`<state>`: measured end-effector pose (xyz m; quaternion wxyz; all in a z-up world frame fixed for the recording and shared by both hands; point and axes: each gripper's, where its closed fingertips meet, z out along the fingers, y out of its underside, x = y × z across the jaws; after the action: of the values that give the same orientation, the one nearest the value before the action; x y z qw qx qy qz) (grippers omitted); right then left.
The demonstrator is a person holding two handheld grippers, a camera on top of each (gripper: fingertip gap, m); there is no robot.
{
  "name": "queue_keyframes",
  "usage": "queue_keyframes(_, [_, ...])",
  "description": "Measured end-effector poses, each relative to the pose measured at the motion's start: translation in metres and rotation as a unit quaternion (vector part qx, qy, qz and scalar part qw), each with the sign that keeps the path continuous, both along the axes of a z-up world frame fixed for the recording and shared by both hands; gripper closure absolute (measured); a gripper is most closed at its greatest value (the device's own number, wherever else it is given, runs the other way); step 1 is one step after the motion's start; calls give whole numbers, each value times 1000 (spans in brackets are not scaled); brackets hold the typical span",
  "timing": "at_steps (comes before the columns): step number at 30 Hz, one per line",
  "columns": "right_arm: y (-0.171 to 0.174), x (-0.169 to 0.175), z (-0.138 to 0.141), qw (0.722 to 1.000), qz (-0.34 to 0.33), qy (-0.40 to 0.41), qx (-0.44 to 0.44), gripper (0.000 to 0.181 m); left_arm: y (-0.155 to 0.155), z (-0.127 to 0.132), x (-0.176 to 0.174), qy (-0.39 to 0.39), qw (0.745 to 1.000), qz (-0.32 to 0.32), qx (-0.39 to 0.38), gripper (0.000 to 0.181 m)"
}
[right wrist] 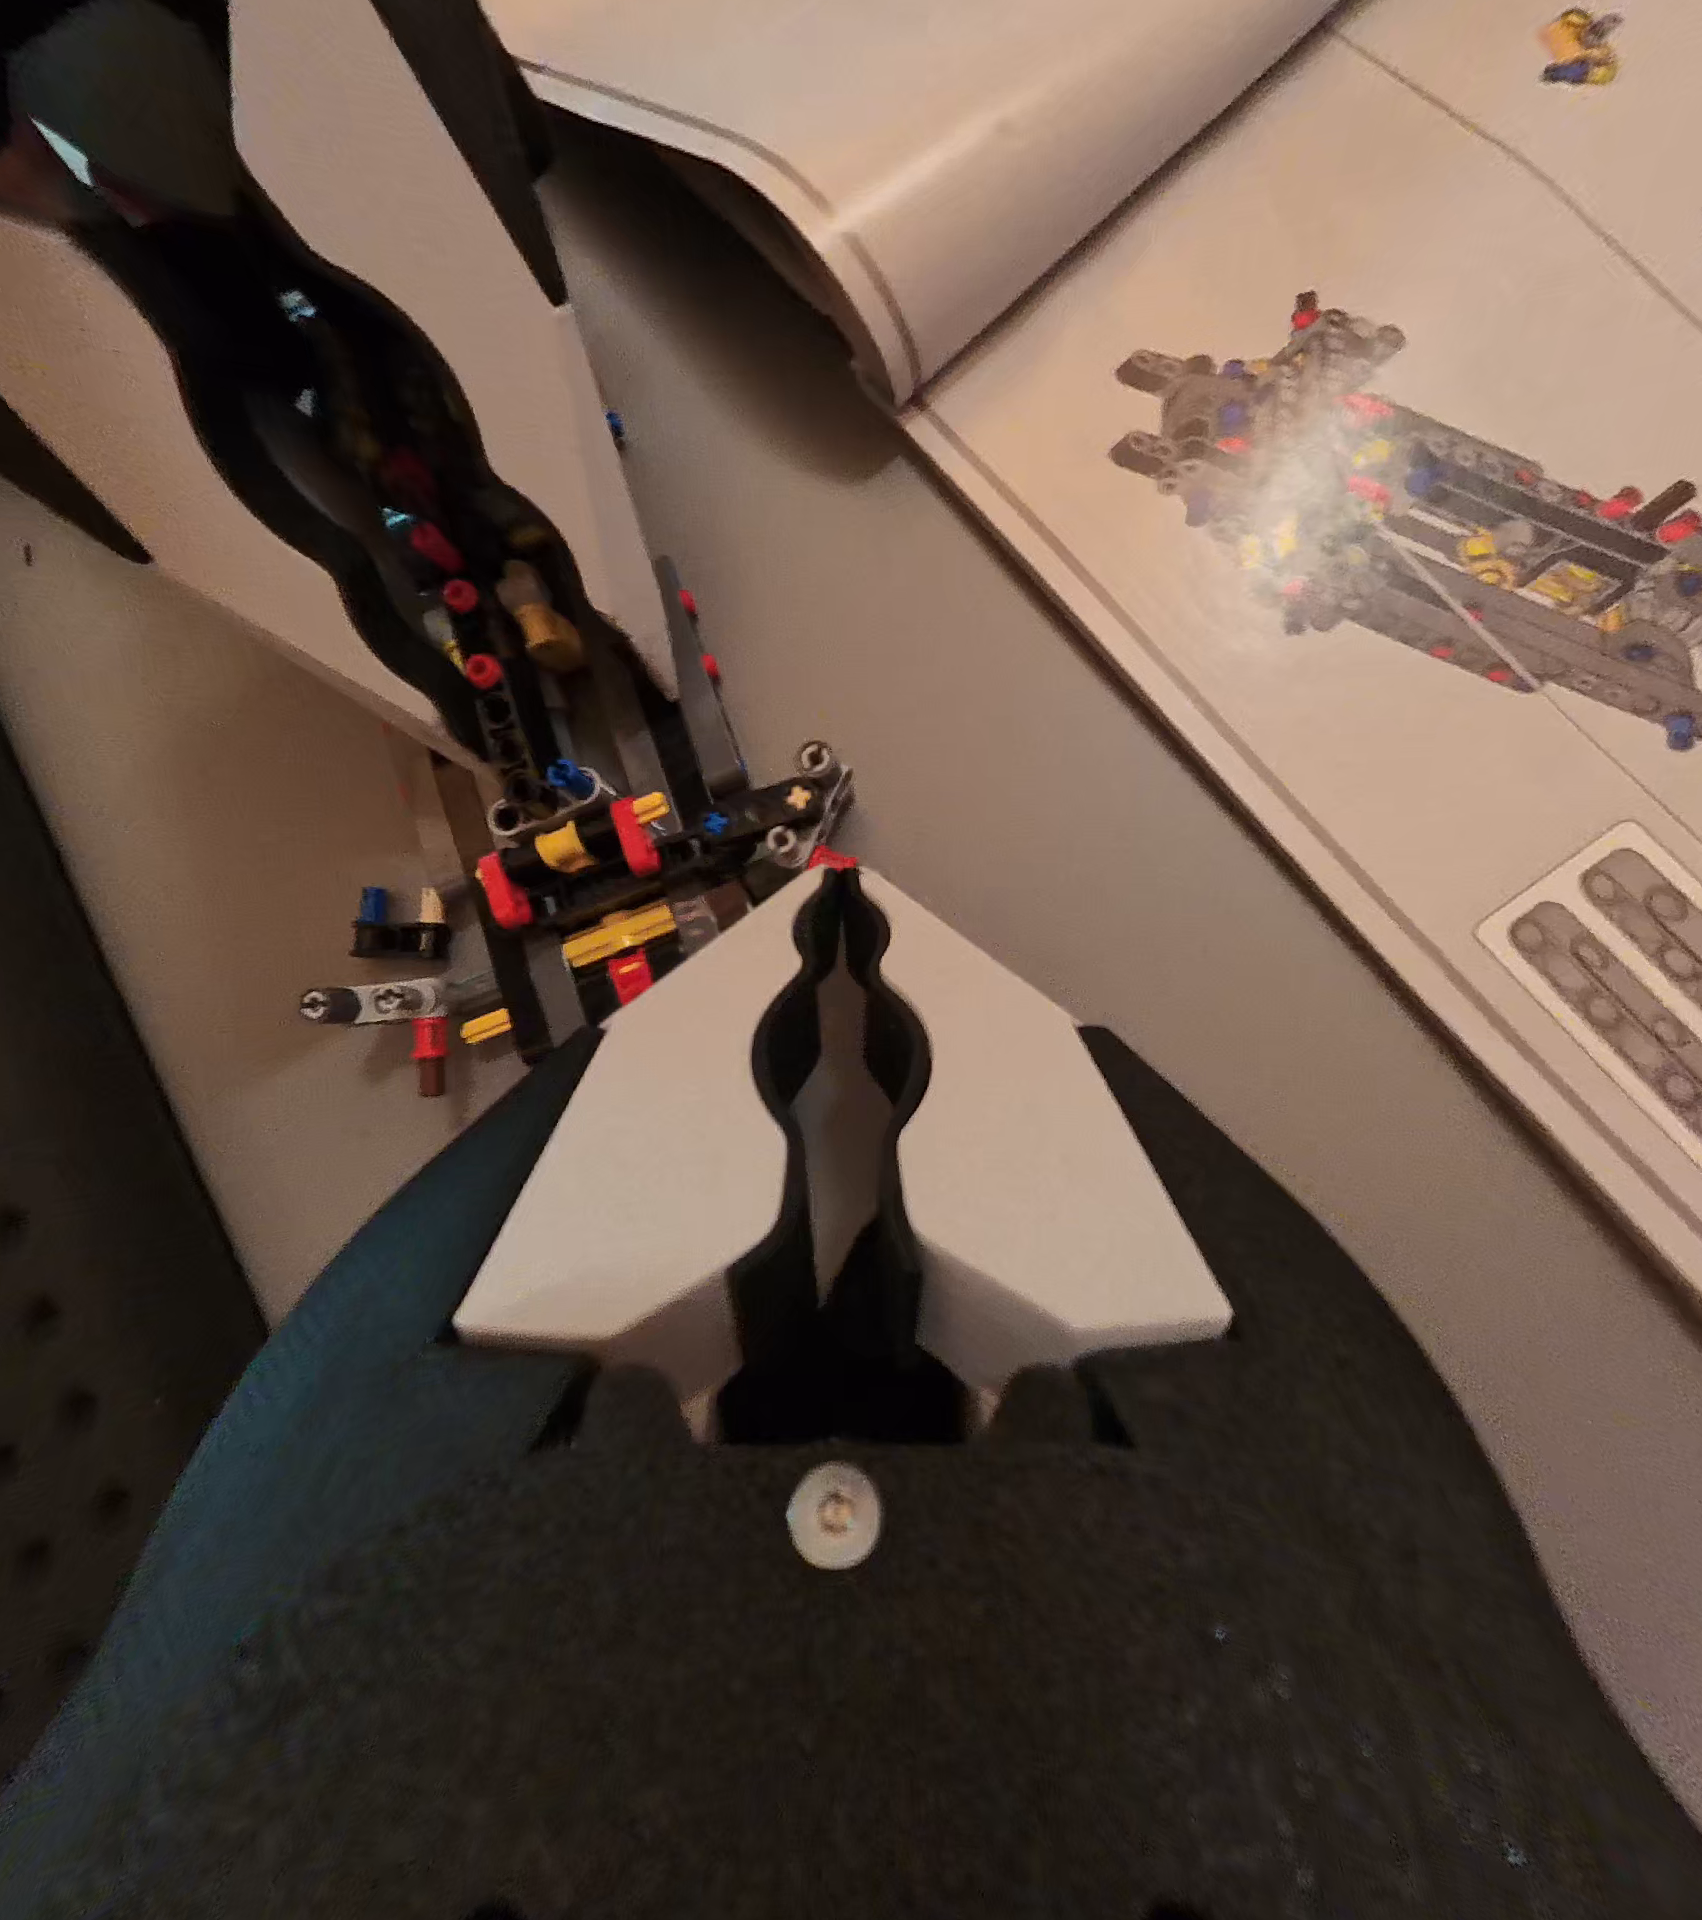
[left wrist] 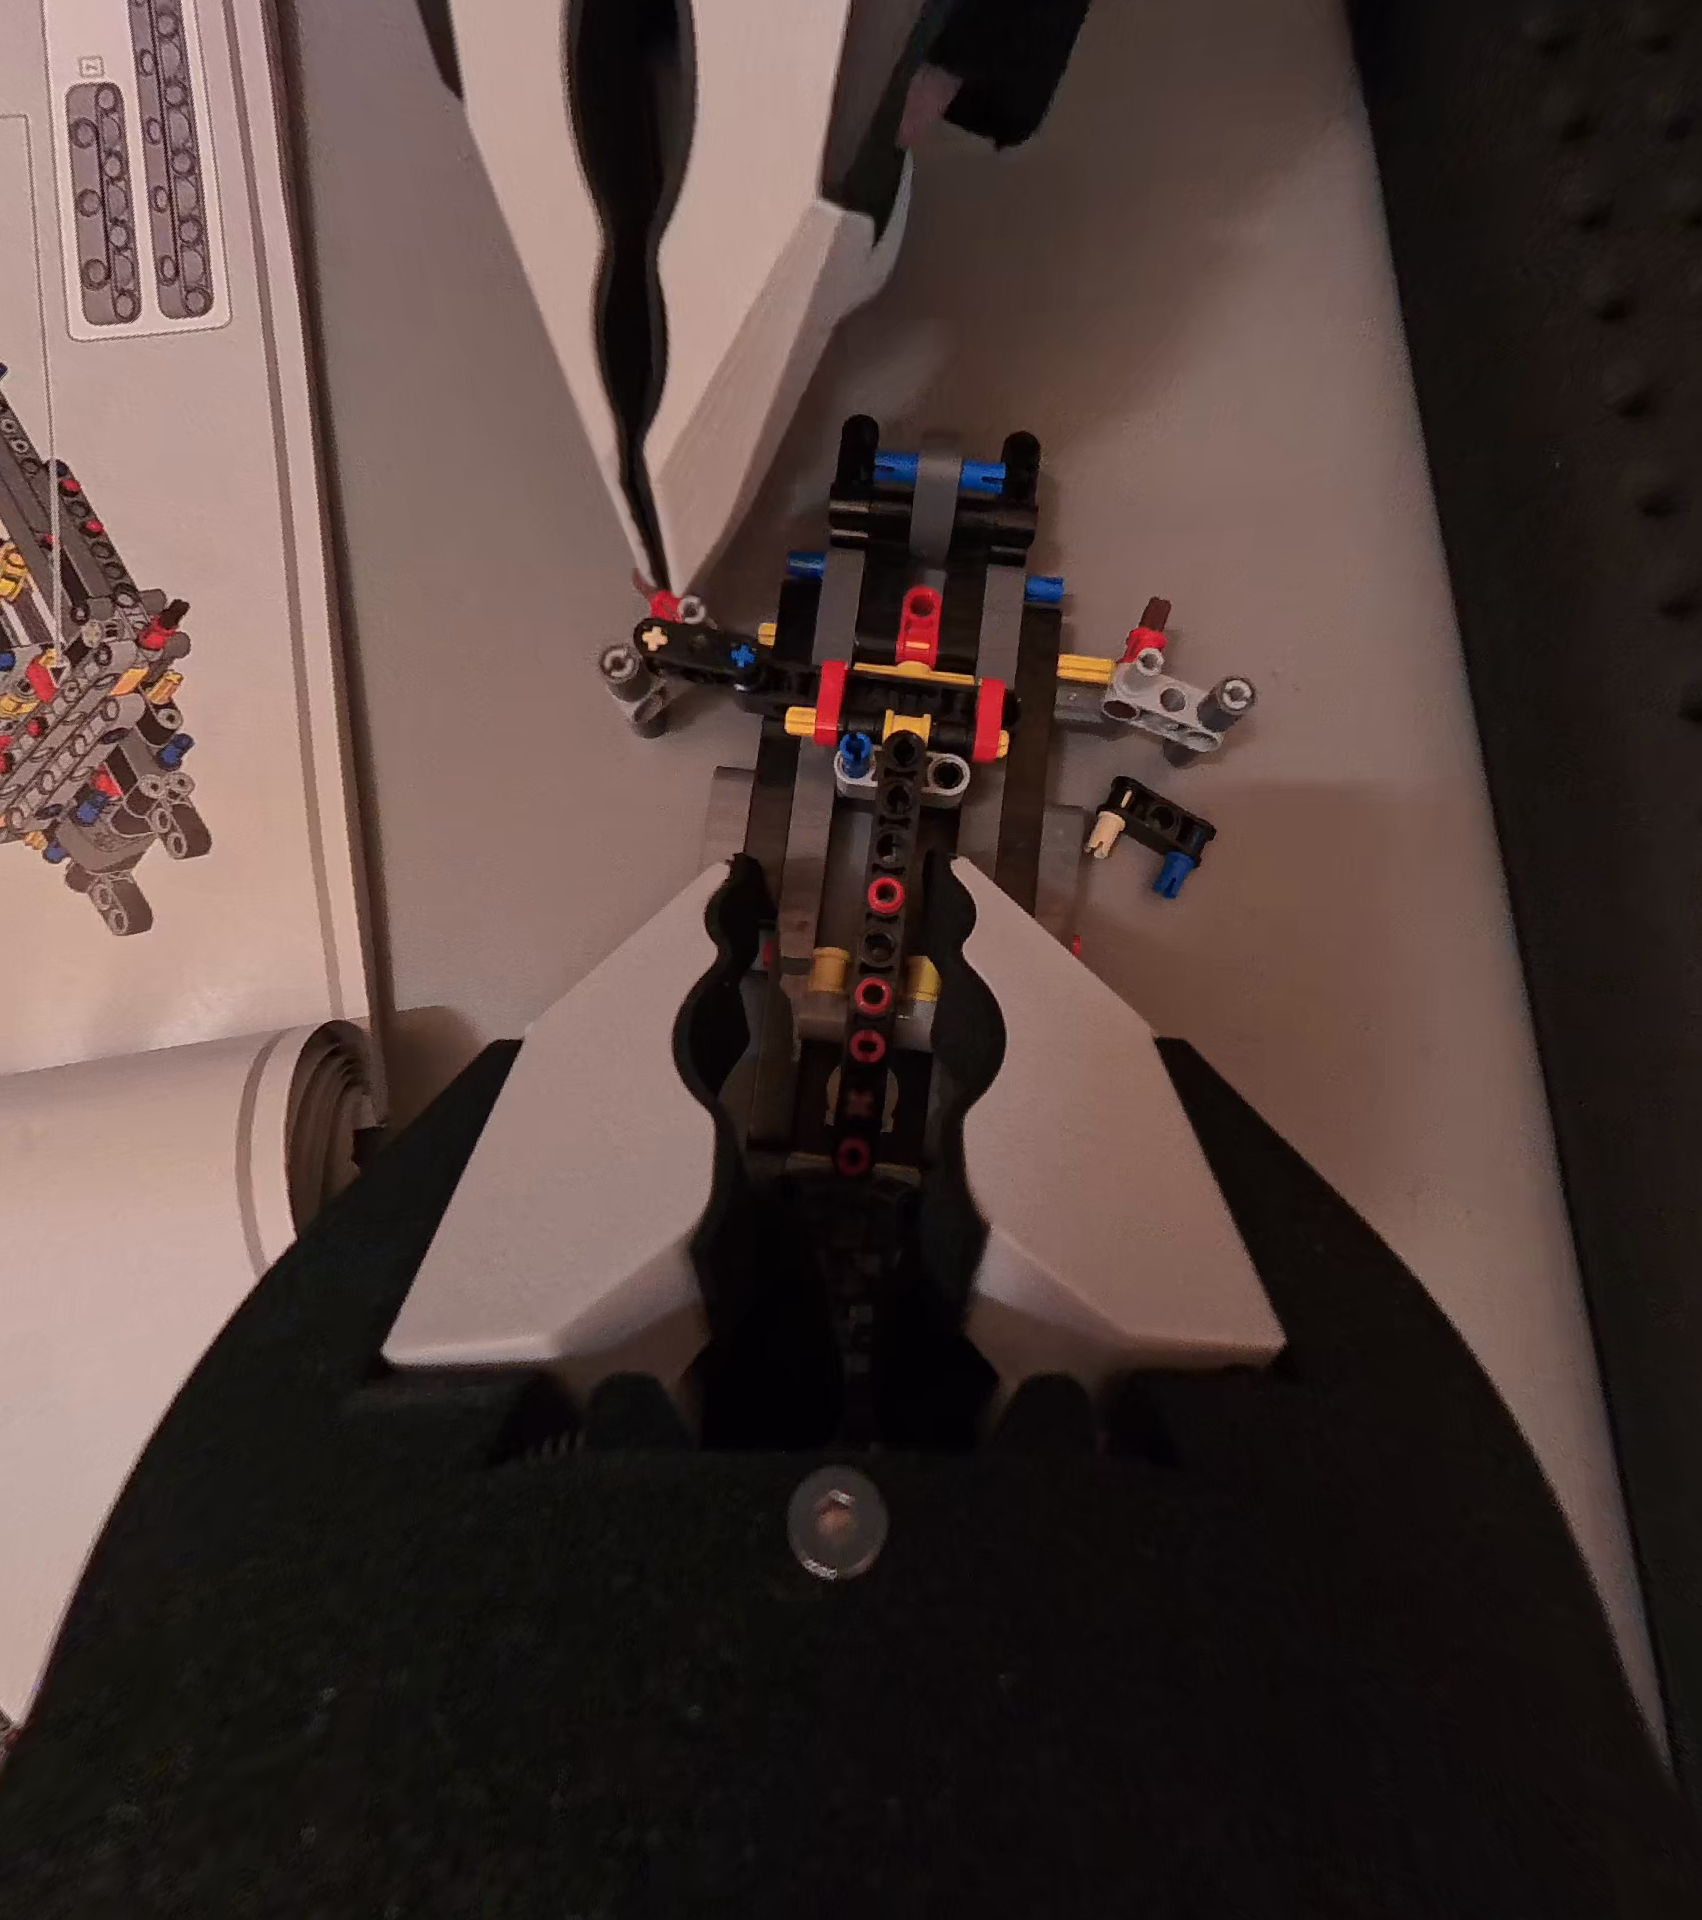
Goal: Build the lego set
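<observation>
The lego chassis model (left wrist: 930,665) lies on the pale table (left wrist: 1294,468), built of black and grey beams with red, yellow and blue pins. My left gripper (left wrist: 845,868) is shut on its near end, with the pads against its sides. A black beam with red pins (left wrist: 883,935) runs between the fingers. The left gripper also shows in the right wrist view (right wrist: 566,717). My right gripper (right wrist: 834,878) is shut, pinching a small red pin (right wrist: 831,857) at the end of the model's black side arm (right wrist: 774,805). It also shows in the left wrist view (left wrist: 658,577).
A small loose black beam with a tan and a blue pin (left wrist: 1153,831) lies right of the model. The open instruction booklet (left wrist: 99,623) lies to the left and also shows in the right wrist view (right wrist: 1346,727). A dark perforated panel (left wrist: 1657,727) borders the table.
</observation>
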<state>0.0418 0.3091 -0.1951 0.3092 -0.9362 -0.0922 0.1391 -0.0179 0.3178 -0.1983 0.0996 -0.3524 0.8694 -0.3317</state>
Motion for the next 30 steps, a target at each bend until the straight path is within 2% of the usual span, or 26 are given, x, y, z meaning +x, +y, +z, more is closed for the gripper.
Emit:
queue_keyframes(4, [-2,-6,3,1000,2,16,8,181,0,0,-1,0,1000,-2,-1,152])
queue_keyframes(9, [-3,-4,1,997,-6,75,13,171,-1,0,-1,0,1000,-2,-5,152])
queue_keyframes(14, [0,-9,-8,995,32,87,30,168,-1,0,-1,1,1000,-3,-10,152])
queue_keyframes(20, [-2,-9,-4,991,86,87,59,162,-1,0,-1,2,1000,-4,-13,152])
queue_keyframes(30, [1,-13,-2,982,118,135,51,154,-2,0,-1,2,1000,-6,-15,152])
